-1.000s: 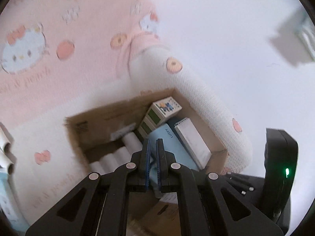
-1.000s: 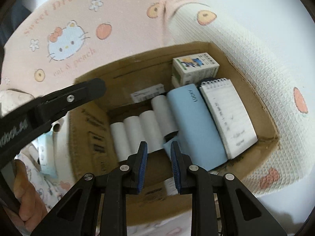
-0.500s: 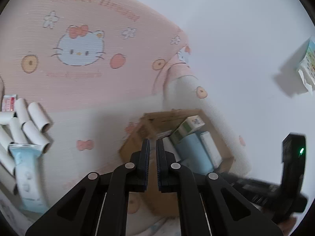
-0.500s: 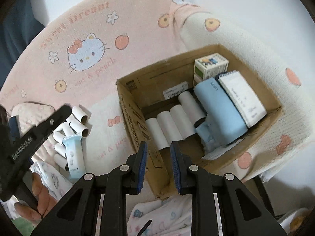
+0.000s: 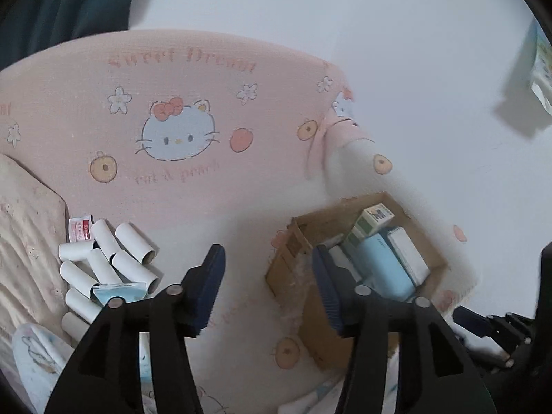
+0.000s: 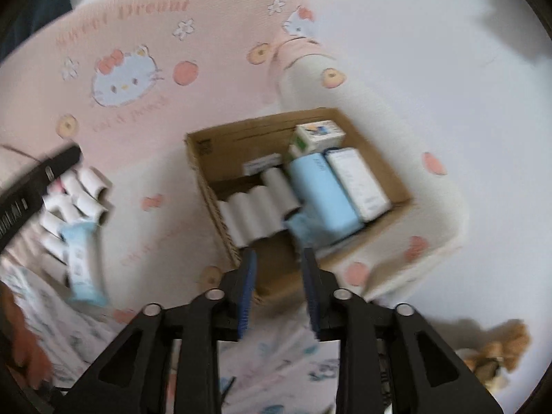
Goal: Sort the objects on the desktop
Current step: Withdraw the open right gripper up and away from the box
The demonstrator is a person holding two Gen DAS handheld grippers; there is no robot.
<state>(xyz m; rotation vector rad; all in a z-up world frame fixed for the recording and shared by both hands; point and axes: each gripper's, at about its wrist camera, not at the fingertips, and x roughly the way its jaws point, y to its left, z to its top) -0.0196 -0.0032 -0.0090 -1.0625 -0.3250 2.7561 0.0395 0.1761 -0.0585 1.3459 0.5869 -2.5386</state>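
1. One brown box [image 6: 345,117].
2. Four white tubes in the box [image 6: 255,210].
3. About nine white tubes [image 5: 103,262] in a pile outside it.
4. One blue case [image 6: 321,189] and one white notepad [image 6: 358,179] inside.
5. Two grippers [image 5: 265,286] [image 6: 279,286].

Left gripper [image 5: 267,279]: matte black plastic arms, triangular cut-outs, round silver screws at joints, dark blue ribbed pads [image 5: 210,286] on fingers. Right gripper [image 6: 278,288]: same black frame, silver screws, brighter blue pads [image 6: 246,293]. Blurred reddish skin at lower left, probably person's hand [image 6: 24,348].
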